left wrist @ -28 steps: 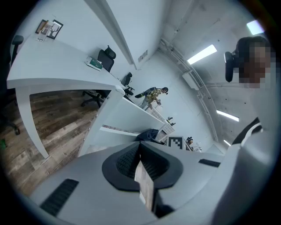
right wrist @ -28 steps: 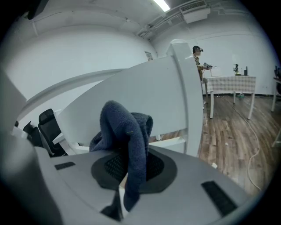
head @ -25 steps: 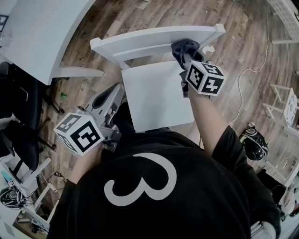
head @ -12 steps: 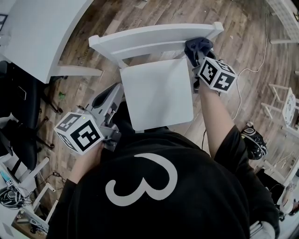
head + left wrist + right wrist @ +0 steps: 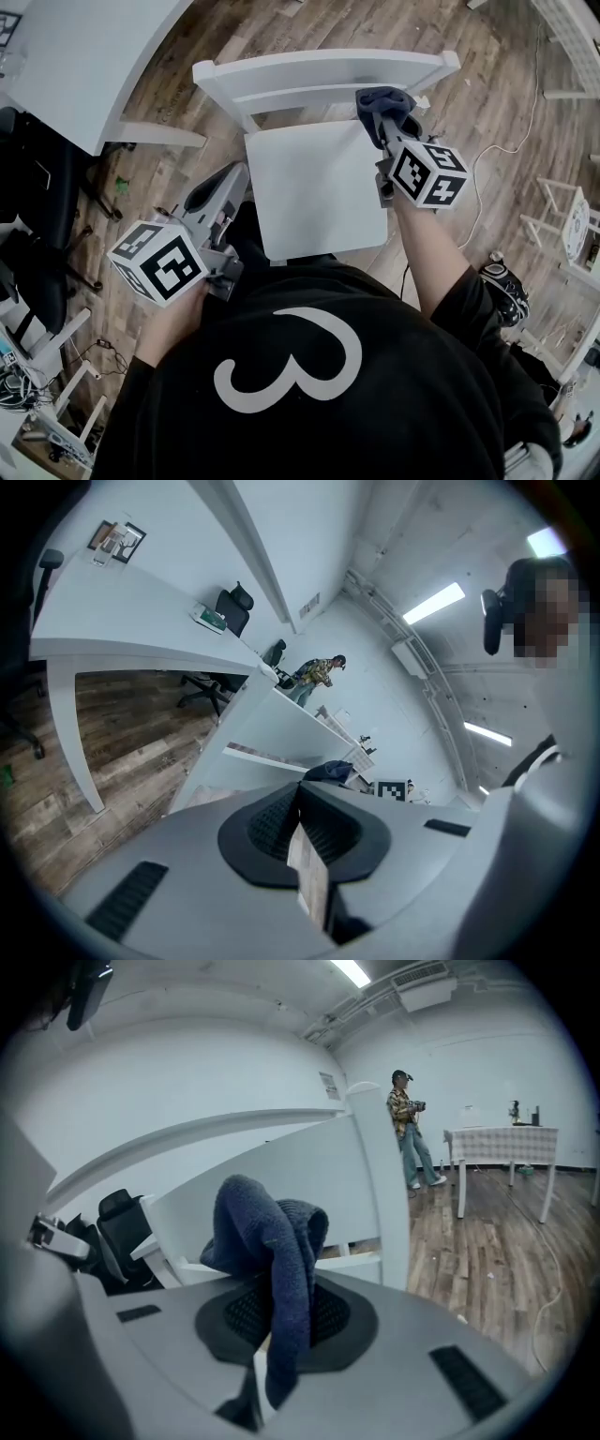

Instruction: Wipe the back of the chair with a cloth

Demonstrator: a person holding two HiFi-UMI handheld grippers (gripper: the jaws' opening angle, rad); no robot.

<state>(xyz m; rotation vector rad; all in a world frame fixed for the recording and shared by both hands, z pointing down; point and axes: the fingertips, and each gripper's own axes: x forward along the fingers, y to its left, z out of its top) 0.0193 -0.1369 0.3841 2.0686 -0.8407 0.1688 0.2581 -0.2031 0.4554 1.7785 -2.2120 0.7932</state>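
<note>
A white wooden chair stands in front of me, its backrest at the far side. My right gripper is shut on a dark blue cloth, which presses against the right part of the backrest just under the top rail. In the right gripper view the cloth bunches out of the jaws in front of the white backrest. My left gripper hangs left of the seat, jaws shut with nothing in them; in its own view the jaws meet at the left gripper.
A white table stands at the upper left with a black office chair under its edge. A white cable trails over the wood floor to the right. Another person stands far off beside a covered table.
The right gripper with the cloth has slid back leftward along the backrest, after moving right toward the end post half a second ago. The left gripper has stayed nearly still.
</note>
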